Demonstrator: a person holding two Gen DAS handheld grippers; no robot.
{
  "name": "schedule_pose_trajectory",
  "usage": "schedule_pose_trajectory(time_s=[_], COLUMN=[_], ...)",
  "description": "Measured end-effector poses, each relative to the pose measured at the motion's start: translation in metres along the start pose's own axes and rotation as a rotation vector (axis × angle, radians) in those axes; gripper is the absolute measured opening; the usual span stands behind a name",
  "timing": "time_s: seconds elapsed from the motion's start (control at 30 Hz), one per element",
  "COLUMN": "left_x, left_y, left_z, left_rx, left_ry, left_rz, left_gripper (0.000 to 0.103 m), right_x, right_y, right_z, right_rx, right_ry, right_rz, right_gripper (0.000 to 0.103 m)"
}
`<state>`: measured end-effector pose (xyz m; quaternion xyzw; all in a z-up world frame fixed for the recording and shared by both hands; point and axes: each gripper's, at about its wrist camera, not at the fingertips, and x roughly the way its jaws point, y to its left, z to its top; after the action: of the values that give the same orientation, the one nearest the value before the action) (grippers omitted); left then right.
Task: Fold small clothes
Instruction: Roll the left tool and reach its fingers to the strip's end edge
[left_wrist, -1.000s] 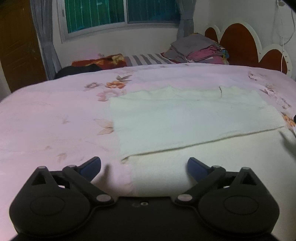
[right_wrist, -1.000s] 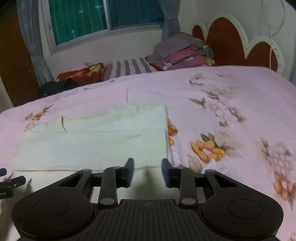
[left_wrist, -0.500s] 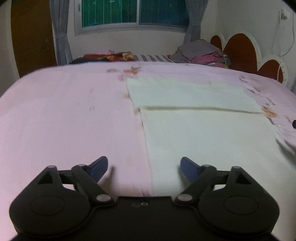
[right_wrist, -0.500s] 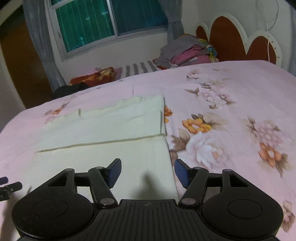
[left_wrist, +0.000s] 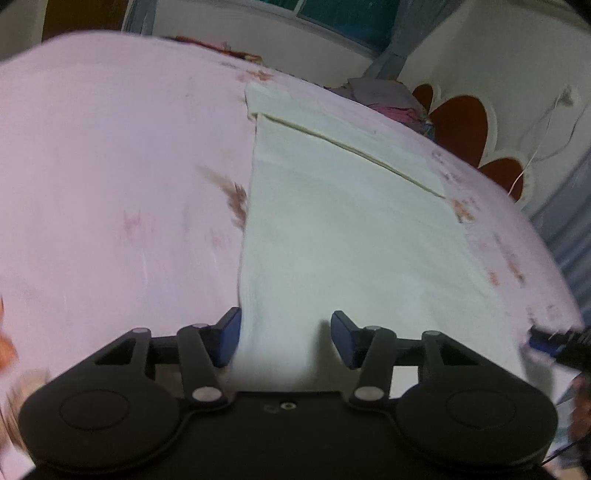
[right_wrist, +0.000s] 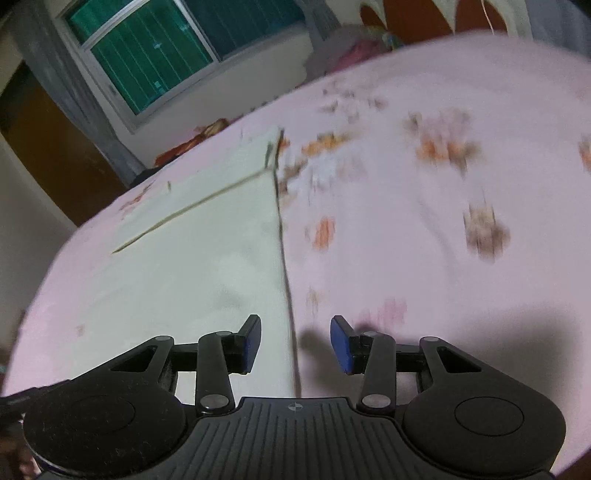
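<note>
**Cream cloth lies flat on the bed sheet**

The cream cloth (left_wrist: 343, 229) is pale and rectangular. It lies flat and smooth on the pink flowered bed sheet (left_wrist: 110, 177). A fold edge crosses its far part, toward the headboard (left_wrist: 458, 122), where a narrower layer shows.

My right gripper (right_wrist: 295, 341) sits w/ jaws apart, nothing between them, straddling the right edge of the pale folded cloth (right_wrist: 192, 258) at lower centre. Pink floral bed (right_wrist: 424, 206) fills frame right; window (right_wrist: 173, 51) upper left.
</note>
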<state>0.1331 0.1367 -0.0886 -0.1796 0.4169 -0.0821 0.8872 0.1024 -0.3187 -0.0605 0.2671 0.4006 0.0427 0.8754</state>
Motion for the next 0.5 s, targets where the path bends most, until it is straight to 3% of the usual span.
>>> schedule_pose_trajectory(time_s=[0.23,0.5], left_x=[-0.009,-0.009], left_y=[0.024,0.035], left_z=[-0.022,-0.048], left_rx=[-0.220,-0.318], left_ry=[0.026,0.031], left_rz=[-0.134,-0.278], left_gripper=[0.039,0.038], right_x=[-0.010,-0.020], right_y=[-0.019,-0.044], right_z=[-0.038,-0.059], right_rx=[0.088,0.295], right_ry=[0.089,0.119], right_rz=[0.112,0.279], right_gripper=[0.043,0.043])
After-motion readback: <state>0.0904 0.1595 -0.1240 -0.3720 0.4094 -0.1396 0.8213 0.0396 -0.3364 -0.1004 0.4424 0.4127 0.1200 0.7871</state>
